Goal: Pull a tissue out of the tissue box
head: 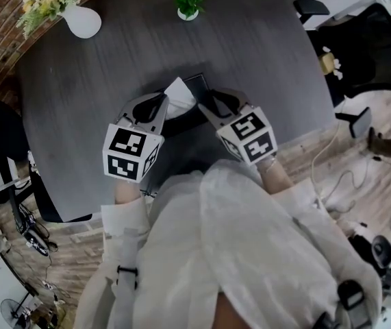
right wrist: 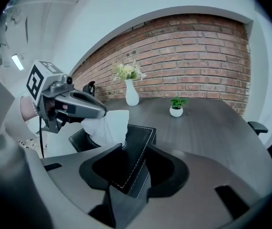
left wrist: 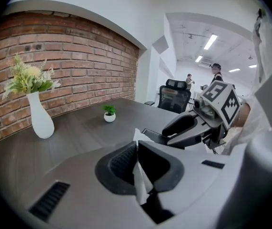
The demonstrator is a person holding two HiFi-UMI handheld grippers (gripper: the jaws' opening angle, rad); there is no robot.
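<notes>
a black, leather-look rectangular tissue box [right wrist: 140, 136] with pale stitching along its edges sits at the near edge of a dark grey, wood-grained round table [head: 263, 60], between the two grippers. a soft, crumpled white tissue [left wrist: 140, 176] rises from the slot in its top as a loose peak. the left gripper [left wrist: 136, 151], grey moulded plastic with ribbed black pads, has its fingers pressed together on that tissue, and the thin sheet is pinched flat between the pads, with a fold hanging below them. the right gripper [right wrist: 135, 149], of the same build, clamps its fingers on the near right corner of the box, with the stitched edge caught between the pads. each gripper carries a white cube printed with black square markers. far across the table stand a smooth white bulbous vase [head: 82, 20] of pale flowers on the left and a small green plant in a round white pot [head: 188, 5] towards the middle. a rough red brick wall [left wrist: 78, 61] runs behind them, and a black mesh-backed office chair [left wrist: 175, 97] stands at the far end.
</notes>
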